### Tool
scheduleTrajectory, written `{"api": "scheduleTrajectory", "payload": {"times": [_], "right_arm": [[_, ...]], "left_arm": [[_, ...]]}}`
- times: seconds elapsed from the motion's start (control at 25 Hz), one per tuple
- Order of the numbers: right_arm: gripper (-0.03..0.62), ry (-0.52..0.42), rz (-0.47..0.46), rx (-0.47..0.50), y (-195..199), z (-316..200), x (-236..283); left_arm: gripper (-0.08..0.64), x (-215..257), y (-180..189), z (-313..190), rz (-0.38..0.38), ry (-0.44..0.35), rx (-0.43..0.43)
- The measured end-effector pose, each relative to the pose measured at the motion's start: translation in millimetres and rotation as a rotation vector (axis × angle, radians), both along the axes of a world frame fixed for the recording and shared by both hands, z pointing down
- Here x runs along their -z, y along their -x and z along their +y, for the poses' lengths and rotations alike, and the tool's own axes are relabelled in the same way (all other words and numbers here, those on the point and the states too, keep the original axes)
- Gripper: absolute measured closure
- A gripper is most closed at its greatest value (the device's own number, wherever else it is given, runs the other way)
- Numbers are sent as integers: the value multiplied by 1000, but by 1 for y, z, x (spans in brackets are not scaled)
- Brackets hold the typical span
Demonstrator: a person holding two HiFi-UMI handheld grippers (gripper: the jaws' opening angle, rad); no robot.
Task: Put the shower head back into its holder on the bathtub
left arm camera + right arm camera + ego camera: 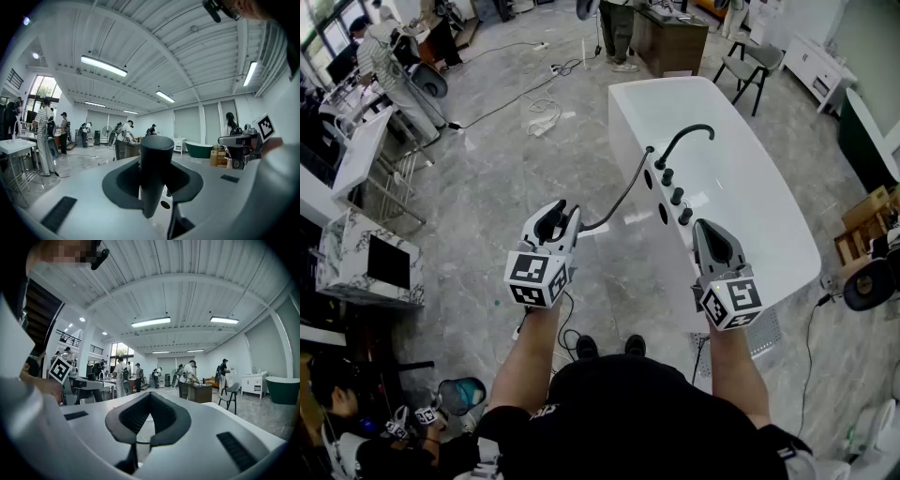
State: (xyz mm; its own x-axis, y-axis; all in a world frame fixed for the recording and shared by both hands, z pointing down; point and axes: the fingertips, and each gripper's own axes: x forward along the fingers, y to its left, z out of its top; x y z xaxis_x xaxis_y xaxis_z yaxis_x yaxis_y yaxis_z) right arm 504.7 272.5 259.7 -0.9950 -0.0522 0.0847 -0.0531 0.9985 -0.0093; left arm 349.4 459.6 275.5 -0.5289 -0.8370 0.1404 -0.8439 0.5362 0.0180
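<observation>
The left hand-held gripper (555,217) is clamped on the dark handle of the shower head (153,174), which it holds over the grey floor (487,178), well apart from the tub. The hose (623,195) runs from it to the near rim of the white bathtub (630,96), beside the black spout (684,138). The right hand-held gripper (712,234) hovers just above the rim, jaws together on nothing.

The bathtub (675,86) stands on the right, with the tap (686,134) and knobs (677,196) on its left rim. The hose (623,197) runs from that rim left and nearer, to the shower head (154,173) in the left gripper (558,217).
</observation>
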Motion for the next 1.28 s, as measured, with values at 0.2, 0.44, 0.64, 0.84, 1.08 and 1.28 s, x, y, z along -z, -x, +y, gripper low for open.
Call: {"api": "scheduleTrajectory", "payload": {"times": [0.2, 0.44, 0.64, 0.84, 1.08, 1.28], "right_arm": [[581, 10, 1, 9, -6, 0, -5], [581, 32, 2, 35, -10, 2, -3], [580, 71, -5, 65, -21, -4, -5], [580, 83, -10, 107, -30, -14, -2], [578, 111, -8, 141, -34, -20, -8], [578, 132, 9, 130, -24, -36, -18]], "left_arm": [[440, -2, -4, 0, 9, -7, 10], [439, 8, -6, -3, 2, -11, 27], [440, 20, -18, -10, -24, -16, 45], [439, 37, -33, -20, -67, -24, 65], [440, 38, -37, -31, -76, -20, 74], [440, 25, -24, -48, -53, -10, 61]]}}
